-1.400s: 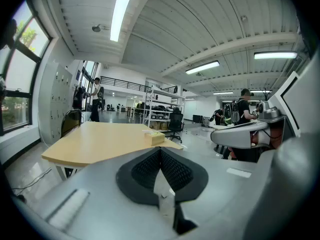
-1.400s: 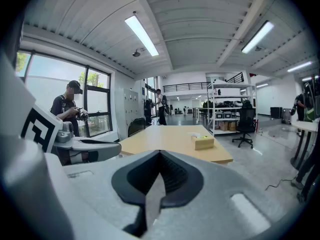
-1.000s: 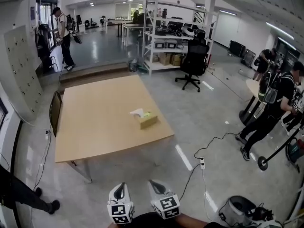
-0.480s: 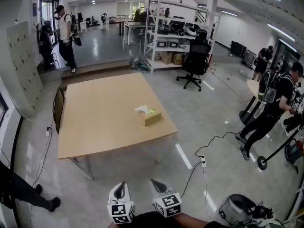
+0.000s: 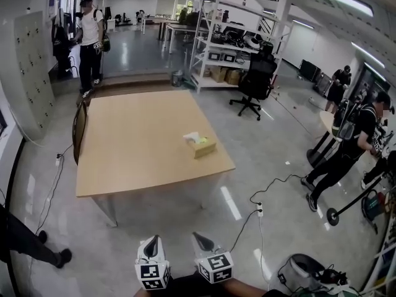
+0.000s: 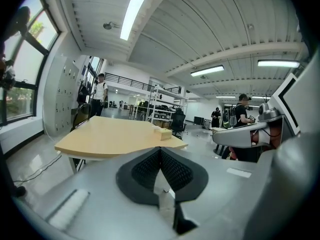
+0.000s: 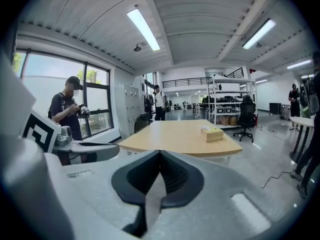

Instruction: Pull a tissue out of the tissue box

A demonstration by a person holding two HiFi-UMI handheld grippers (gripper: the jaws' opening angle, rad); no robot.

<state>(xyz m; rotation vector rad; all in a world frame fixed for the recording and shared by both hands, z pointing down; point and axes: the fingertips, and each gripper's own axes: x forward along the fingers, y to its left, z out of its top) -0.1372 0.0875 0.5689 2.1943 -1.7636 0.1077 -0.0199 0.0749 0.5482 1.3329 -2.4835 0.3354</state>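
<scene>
A yellow tissue box (image 5: 205, 146) with a white tissue (image 5: 193, 137) sticking out of its top stands near the right edge of a light wooden table (image 5: 136, 147). The box also shows small in the left gripper view (image 6: 162, 132) and in the right gripper view (image 7: 215, 134). Both grippers are far short of the table, low at the bottom of the head view. My left gripper (image 5: 152, 241) has its jaws shut with nothing between them (image 6: 160, 150). My right gripper (image 5: 198, 238) is shut and empty too (image 7: 160, 154).
Floor lies between me and the table's near edge. A chair (image 5: 78, 127) stands at the table's left side. A cable with a power strip (image 5: 260, 211) runs on the floor at right. People (image 5: 343, 153) stand at right, another person (image 5: 91, 39) at back left, near shelves (image 5: 223, 48).
Both grippers and the head camera have moved forward toward the table, which now sits a little nearer and lower in the view. The jaws stay shut.
</scene>
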